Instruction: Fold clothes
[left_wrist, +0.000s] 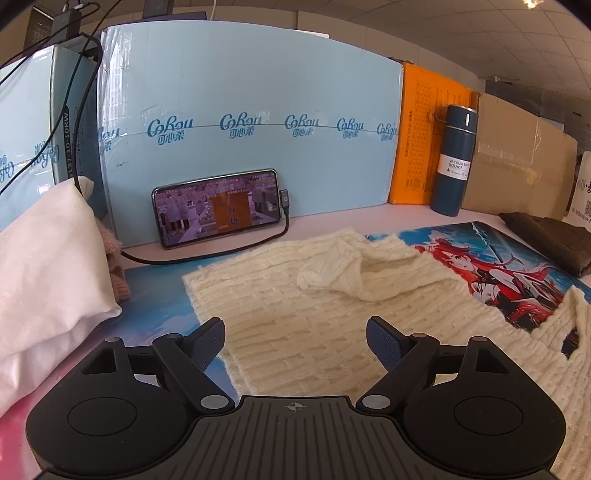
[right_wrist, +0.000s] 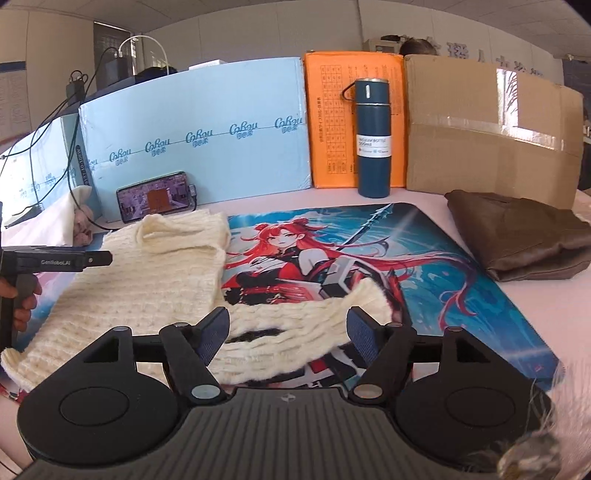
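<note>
Both sets of jaws released, gripping nothing; loose cream sweater (right_wrist: 155, 280) sleeve ahead of right gripper (right_wrist: 288, 328) could slip, spoiling the fold.

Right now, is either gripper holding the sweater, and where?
No. Both the left gripper and right gripper are open over the cream sweater, gripping nothing.

A cream ribbed-knit sweater (right_wrist: 155, 273) lies on a blue mat (right_wrist: 461, 295) printed with a red-haired figure. The flask (right_wrist: 371, 140) is dark teal, the folded garment (right_wrist: 517, 243) brown.
</note>
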